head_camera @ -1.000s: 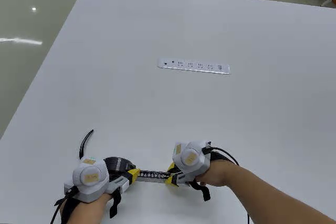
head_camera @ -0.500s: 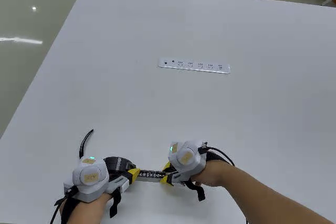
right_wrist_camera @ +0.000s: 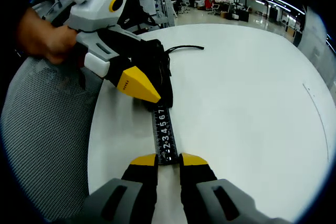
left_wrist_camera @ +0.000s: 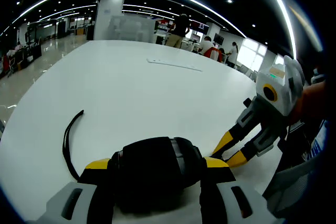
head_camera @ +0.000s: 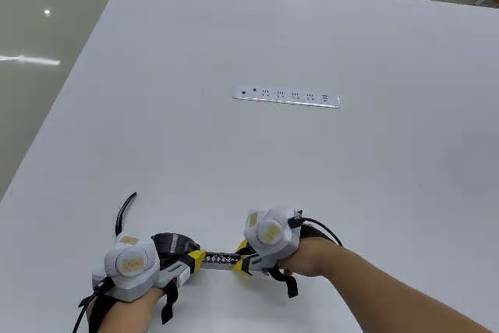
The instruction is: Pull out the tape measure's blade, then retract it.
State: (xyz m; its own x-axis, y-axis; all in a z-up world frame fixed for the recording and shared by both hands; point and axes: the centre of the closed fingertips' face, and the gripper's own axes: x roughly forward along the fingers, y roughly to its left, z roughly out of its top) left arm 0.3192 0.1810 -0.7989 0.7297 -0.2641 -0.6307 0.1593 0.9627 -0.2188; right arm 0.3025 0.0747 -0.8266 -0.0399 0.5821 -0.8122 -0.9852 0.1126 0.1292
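Left tongs [left_wrist_camera: 156, 164] clamped around the black round-bodied tape measure case [head_camera: 171, 244], near the front edge of the white worktop [head_camera: 327, 185]; right tongs [right_wrist_camera: 168, 159] pinched on the dark numbered blade [right_wrist_camera: 164, 129], a short length drawn out

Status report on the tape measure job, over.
Left gripper shut on tape measure case. Right gripper shut on blade, short length out. Power strip far up the table, nothing in the way.

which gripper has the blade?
The right gripper: its yellow jaws pinch the end of the numbered blade. The left gripper is clamped around the black case instead.
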